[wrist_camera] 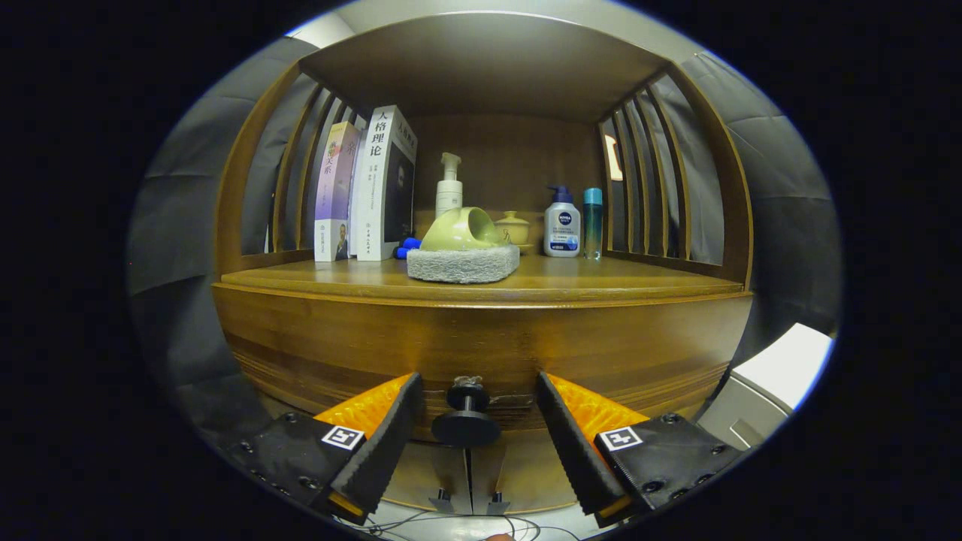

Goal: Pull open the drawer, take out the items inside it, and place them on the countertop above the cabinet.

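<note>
A wooden cabinet fills the scene, with its drawer front [481,342] closed under the countertop [601,282]. A round black drawer knob [467,421] juts out toward me and sits between my two fingers without touching either. My gripper [473,402] is open, its black-padded orange fingers [391,432] standing on both sides of the knob. The drawer's inside is hidden.
On the countertop rest a grey sponge pad [464,264] with a green ceramic piece [460,229] on it, two upright books [368,188], a white pump bottle [449,188], a small lidded pot [513,227], a white-and-blue bottle [562,225] and a teal bottle [593,222]. A white box [774,376] stands to the right.
</note>
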`<state>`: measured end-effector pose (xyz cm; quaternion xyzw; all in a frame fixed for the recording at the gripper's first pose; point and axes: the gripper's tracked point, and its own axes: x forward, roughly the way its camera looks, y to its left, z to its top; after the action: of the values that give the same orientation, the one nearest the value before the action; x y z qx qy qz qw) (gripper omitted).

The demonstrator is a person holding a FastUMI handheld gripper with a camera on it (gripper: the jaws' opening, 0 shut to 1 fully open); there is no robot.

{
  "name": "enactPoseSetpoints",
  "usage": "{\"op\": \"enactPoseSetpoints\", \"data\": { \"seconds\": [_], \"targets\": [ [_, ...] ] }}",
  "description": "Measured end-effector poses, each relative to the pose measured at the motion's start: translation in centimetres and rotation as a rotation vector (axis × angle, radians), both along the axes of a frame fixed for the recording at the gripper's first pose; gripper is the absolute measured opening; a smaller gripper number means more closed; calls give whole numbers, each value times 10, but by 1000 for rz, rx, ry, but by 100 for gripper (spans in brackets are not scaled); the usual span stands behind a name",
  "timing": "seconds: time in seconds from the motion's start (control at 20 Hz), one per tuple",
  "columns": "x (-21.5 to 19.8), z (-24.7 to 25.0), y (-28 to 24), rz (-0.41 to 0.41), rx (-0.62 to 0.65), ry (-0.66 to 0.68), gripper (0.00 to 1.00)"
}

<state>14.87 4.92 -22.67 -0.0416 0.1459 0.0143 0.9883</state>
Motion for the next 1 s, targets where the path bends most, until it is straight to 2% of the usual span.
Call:
{"op": "enactPoseSetpoints", "data": {
  "seconds": [0.25, 0.45, 0.75, 1.0],
  "targets": [
    [-22, 39, 1, 23, -2, -60, 98],
    [-54, 97, 12, 66, -11, -154, 98],
    [-106, 156, 22, 103, 44, -192, 98],
    [-141, 180, 13, 115, 38, -197, 97]
  ]
}}
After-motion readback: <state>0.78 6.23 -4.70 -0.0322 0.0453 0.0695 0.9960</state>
